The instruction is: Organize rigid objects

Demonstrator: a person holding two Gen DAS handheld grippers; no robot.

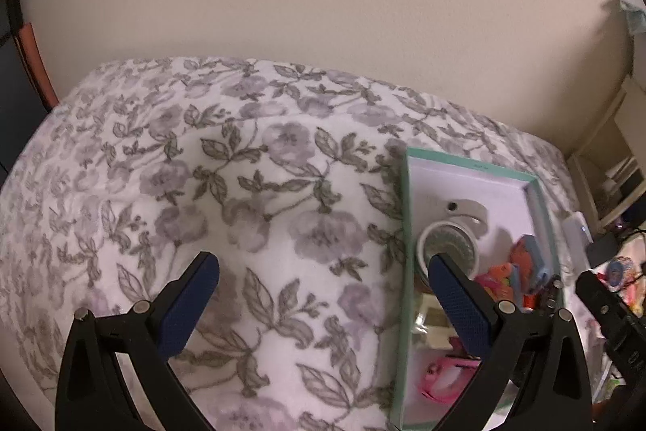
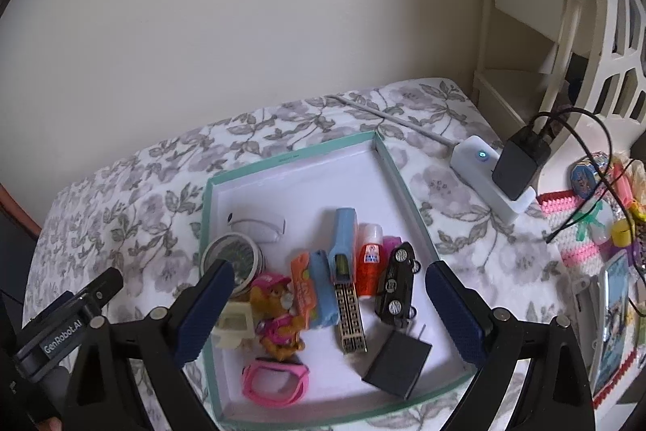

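Flowered bedspread (image 2: 133,188) lay beneath the tray (image 2: 407,217) as both claws, left (image 1: 323,293) and right (image 2: 329,301), hung wide and empty; a clean pick called for centring over one item, perhaps the toy car (image 2: 397,279) just ahead.

One teal-rimmed tray (image 2: 399,188) is sitting on the bedspread, holding one black toy car (image 2: 397,279), one pink watch band (image 2: 274,380) and one black charger plug (image 2: 397,362). One round tin (image 2: 232,257) and one puppy figure (image 2: 278,310) are also lying inside.

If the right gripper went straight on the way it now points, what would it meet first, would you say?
Probably the cluster of small things in the green-edged tray. The right gripper, open, is centred on the blue clipper and orange glue bottle, so one of those likely comes first; depth is unclear.
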